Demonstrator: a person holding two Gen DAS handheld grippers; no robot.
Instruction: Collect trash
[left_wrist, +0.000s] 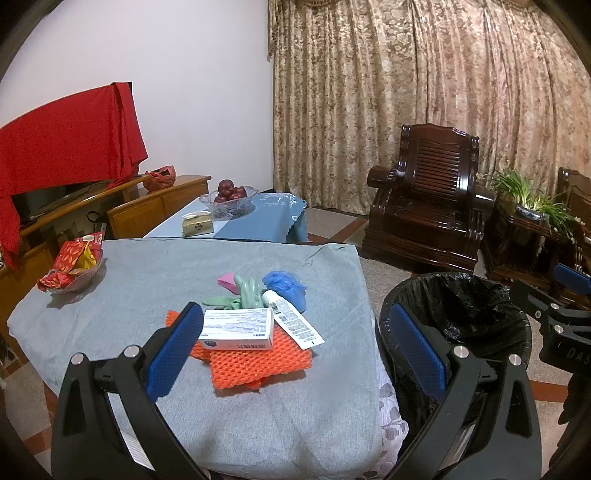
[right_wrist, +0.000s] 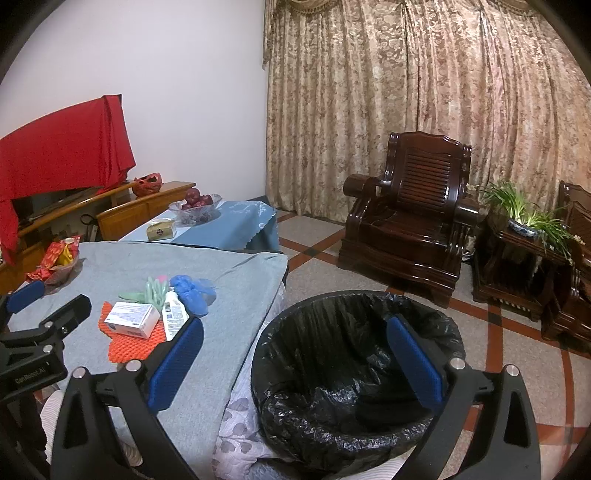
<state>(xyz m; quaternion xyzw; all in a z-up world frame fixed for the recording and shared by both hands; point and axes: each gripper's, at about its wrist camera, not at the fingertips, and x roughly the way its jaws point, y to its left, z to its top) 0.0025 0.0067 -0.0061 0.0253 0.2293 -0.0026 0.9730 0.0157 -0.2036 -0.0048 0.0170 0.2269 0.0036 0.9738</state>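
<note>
Left wrist camera: above near edge of grey-covered table (left_wrist: 110, 295), facing far curtain (left_wrist: 424, 92), trash pile close ahead, bin (left_wrist: 458, 306) at right. Right wrist camera: further right, over bin (right_wrist: 354, 369), same heading. 2 views share table (right_wrist: 229, 295), bin, armchair (left_wrist: 428, 203), curtain.

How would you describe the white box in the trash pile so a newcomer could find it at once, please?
Start at the table under the grey cloth, left of the black-lined bin. Near its middle lies a small heap of trash on an orange foam net. The white box rests flat on top of that net, the only rectangular carton there, beside a white tube.
</note>
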